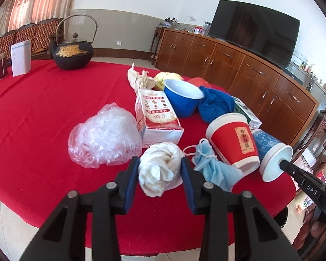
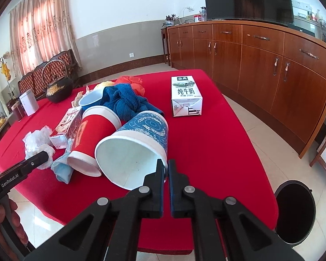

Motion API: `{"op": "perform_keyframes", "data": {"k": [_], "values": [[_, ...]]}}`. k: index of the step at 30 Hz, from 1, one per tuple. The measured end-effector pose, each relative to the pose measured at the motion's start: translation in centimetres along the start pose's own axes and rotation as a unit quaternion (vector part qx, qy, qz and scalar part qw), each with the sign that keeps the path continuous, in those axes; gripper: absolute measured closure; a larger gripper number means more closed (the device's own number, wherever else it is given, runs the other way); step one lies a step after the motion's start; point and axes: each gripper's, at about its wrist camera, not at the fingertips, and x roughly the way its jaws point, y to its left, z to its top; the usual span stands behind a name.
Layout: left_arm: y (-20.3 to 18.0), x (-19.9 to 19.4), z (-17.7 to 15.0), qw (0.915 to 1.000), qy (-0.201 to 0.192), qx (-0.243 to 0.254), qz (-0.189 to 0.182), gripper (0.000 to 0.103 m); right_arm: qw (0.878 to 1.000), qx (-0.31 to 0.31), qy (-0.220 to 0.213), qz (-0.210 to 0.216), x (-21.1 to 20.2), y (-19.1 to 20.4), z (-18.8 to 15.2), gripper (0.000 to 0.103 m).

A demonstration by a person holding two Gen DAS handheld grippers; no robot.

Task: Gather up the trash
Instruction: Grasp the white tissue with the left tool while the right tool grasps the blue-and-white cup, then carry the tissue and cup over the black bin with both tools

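Trash lies on a red-clothed table point(image 1: 43, 113). My left gripper point(image 1: 160, 169) is shut on a crumpled white tissue point(image 1: 158, 169). My right gripper point(image 2: 166, 169) is shut on the rim of a blue patterned paper cup point(image 2: 141, 137) lying on its side; it also shows in the left wrist view point(image 1: 269, 150). A red paper cup point(image 1: 232, 141) lies beside it. Near them are a blue face mask point(image 1: 213, 165), a clear plastic bag point(image 1: 104, 137), a red-white carton point(image 1: 156, 117) and a milk carton point(image 2: 185, 95).
A blue bowl point(image 1: 182, 100), a blue cloth point(image 1: 215, 104), a black kettle point(image 1: 72, 50) and tins point(image 1: 20, 57) also stand on the table. A black bin point(image 2: 295, 211) stands on the floor at the right. A wooden sideboard point(image 2: 260, 61) runs behind.
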Motion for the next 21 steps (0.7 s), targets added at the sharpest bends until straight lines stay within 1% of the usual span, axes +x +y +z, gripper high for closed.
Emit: {"op": "perform_keyframes", "data": {"k": [4, 13, 18, 21], "values": [[-0.2, -0.5, -0.1, 0.9999, -0.001, 0.014, 0.008, 0.063, 1.0, 0.003, -0.008, -0.002, -1.0, -0.2, 0.0, 0.099], [-0.3, -2.6, 0.3, 0.9997, -0.019, 0.014, 0.005, 0.064, 1.0, 0.001, -0.03, -0.004, -3.5, -0.3, 0.2, 0.1], [-2.0, -4.2, 0.4, 0.9988, -0.037, 0.033, -0.003, 0.064, 0.999, 0.01, -0.04, -0.014, -5.2, -1.2, 0.0, 0.1], [-4.2, -4.7, 0.6, 0.9975, -0.042, 0.051, -0.024, 0.064, 0.998, 0.019, -0.047, -0.025, -6.6, -2.3, -0.3, 0.1]]}}
